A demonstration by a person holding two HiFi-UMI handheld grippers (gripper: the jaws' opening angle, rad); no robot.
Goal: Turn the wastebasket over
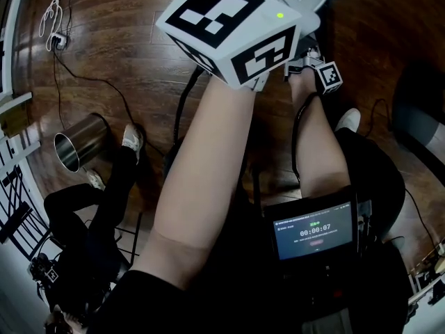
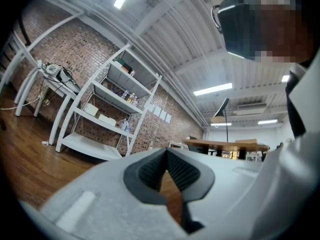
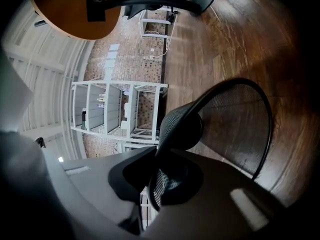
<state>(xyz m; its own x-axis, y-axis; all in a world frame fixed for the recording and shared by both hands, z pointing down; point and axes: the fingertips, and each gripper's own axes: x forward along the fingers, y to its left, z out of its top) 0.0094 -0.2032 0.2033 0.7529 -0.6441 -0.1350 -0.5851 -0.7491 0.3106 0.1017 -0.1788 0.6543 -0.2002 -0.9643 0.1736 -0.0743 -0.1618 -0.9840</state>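
Head view: the wastebasket is gripped, but the turn is not yet done.
Head view shows one steel bin [image 1: 78, 147] on the floor [image 1: 125, 47] at left. In the left gripper view the left tongs [image 2: 166, 159] are clenched on nothing. In the right gripper view the right tongs [image 3: 157, 169] (two in all) are clamped on the rim of the one black mesh wastebasket [image 3: 235, 124], so I judge the flip is still to do.
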